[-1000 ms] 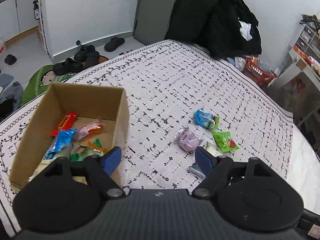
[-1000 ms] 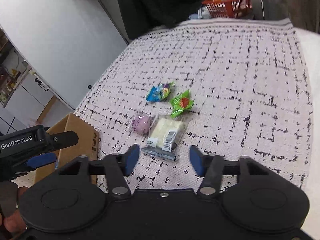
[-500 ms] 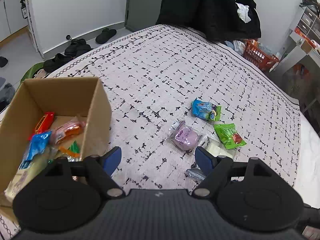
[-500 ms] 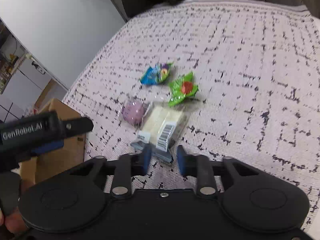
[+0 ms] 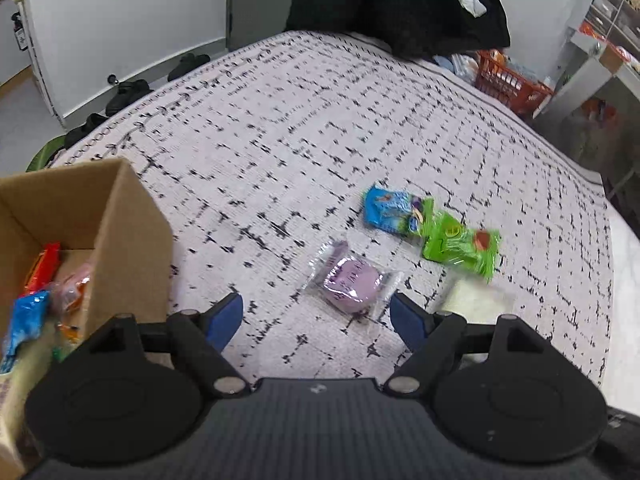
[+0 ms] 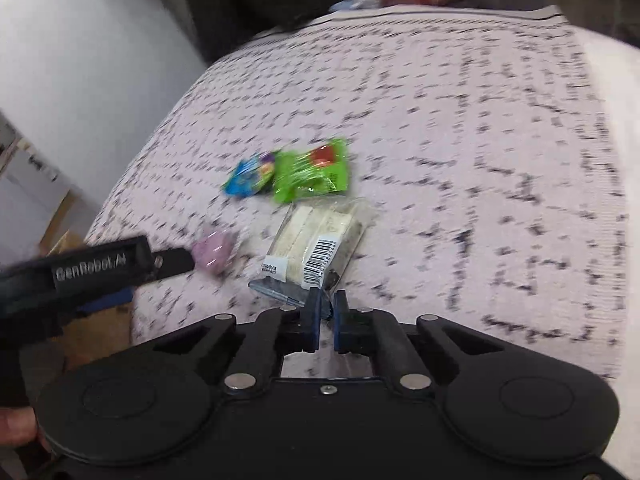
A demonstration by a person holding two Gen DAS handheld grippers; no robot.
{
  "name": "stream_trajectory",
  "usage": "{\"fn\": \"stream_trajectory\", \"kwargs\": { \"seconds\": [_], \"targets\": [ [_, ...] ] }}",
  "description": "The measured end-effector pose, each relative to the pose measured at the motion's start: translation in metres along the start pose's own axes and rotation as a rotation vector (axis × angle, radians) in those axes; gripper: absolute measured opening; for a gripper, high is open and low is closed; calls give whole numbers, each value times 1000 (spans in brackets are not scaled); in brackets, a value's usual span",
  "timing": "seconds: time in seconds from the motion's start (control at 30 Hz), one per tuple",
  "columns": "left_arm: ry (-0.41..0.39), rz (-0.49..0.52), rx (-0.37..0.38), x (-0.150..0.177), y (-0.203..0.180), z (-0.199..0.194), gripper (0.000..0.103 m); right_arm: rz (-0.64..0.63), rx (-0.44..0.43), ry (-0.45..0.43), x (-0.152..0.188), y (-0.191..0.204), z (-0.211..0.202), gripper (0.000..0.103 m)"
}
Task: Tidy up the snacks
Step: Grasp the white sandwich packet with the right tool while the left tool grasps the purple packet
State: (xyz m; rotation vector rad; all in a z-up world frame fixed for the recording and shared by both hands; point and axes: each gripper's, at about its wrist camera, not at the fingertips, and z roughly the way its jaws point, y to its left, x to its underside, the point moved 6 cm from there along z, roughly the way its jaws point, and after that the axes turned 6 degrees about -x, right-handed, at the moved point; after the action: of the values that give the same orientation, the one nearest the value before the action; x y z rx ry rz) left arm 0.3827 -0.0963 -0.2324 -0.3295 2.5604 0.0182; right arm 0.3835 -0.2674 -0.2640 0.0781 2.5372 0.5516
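My right gripper (image 6: 327, 304) is shut on the near edge of a clear sandwich packet (image 6: 316, 236) with a barcode label, lying on the patterned bed cover. Beyond it lie a green packet (image 6: 312, 172) and a blue packet (image 6: 252, 174). My left gripper (image 5: 316, 312) stands open just short of a purple snack in clear wrap (image 5: 352, 280), nothing between its pads. One of its black fingers (image 6: 172, 262) shows beside that purple snack (image 6: 214, 250) in the right wrist view. A cardboard box (image 5: 120, 240) at the left holds several snacks.
A pile of dark clothes (image 5: 400, 0) covers the far end of the bed. An orange basket (image 5: 508, 84) and shelving stand at the far right. Shoes (image 5: 128, 92) lie on the floor to the left. The bed cover's edge runs along the right.
The right jaws have closed onto the near edge of the sandwich packet. The left gripper has moved right and down, away from the box toward the purple snack, staying open.
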Motion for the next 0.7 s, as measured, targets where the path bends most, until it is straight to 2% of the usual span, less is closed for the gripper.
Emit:
{"fn": "stream_trajectory", "kwargs": {
  "seconds": [0.23, 0.33, 0.4, 0.47, 0.63, 0.7],
  "targets": [
    [8, 28, 4, 0, -11, 17, 80, 88, 68, -50, -7, -24, -9, 10],
    [17, 36, 1, -2, -15, 27, 80, 84, 58, -73, -10, -23, -9, 24],
    [23, 28, -1, -3, -15, 33, 80, 68, 57, -83, -13, -19, -7, 42],
    [20, 22, -2, -5, -16, 37, 80, 46, 55, -94, -16, -15, -4, 50],
    [10, 42, -5, -9, -20, 46, 80, 37, 29, -71, -20, -8, 9, 51],
    [15, 42, 5, -9, -22, 52, 80, 34, 29, -70, -20, -8, 12, 55]
  ]
}}
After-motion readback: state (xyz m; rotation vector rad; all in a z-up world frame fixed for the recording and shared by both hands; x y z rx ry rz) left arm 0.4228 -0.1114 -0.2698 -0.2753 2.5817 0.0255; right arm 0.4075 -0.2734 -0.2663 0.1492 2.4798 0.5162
